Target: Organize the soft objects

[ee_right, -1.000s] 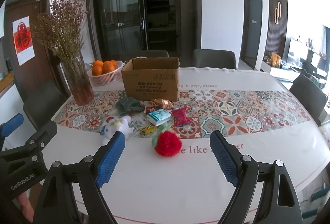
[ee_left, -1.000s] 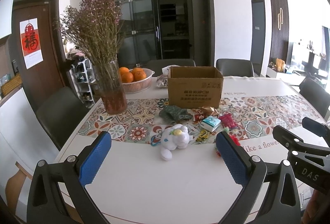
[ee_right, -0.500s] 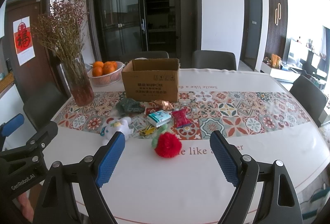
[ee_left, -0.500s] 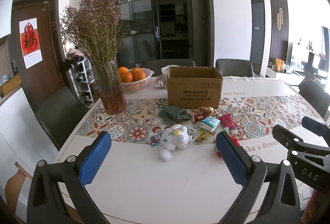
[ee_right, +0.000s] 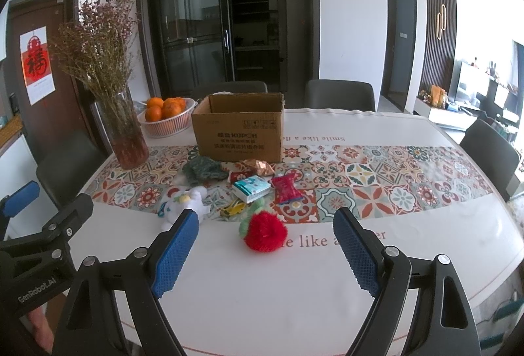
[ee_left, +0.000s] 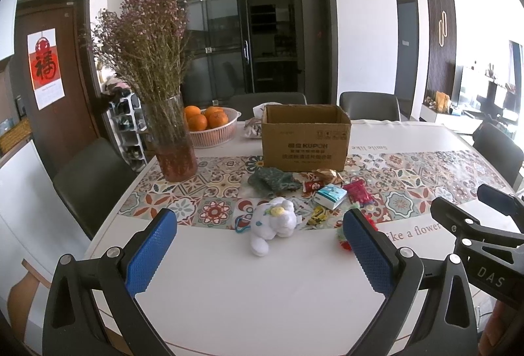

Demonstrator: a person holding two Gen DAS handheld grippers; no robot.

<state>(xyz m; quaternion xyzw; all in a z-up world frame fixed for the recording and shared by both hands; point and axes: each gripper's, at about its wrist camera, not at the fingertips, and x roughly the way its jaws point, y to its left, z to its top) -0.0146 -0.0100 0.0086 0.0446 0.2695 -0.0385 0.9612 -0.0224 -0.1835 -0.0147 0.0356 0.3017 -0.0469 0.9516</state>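
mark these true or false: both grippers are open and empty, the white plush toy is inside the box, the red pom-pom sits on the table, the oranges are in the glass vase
1. Both the left gripper and right gripper are open and empty. True.
2. The white plush toy is inside the cardboard box. False: it lies on the table, nearer than the box.
3. The red pom-pom sits on the table. True.
4. The oranges are in the glass vase. False: they are in a white basket; the vase holds dried flowers.
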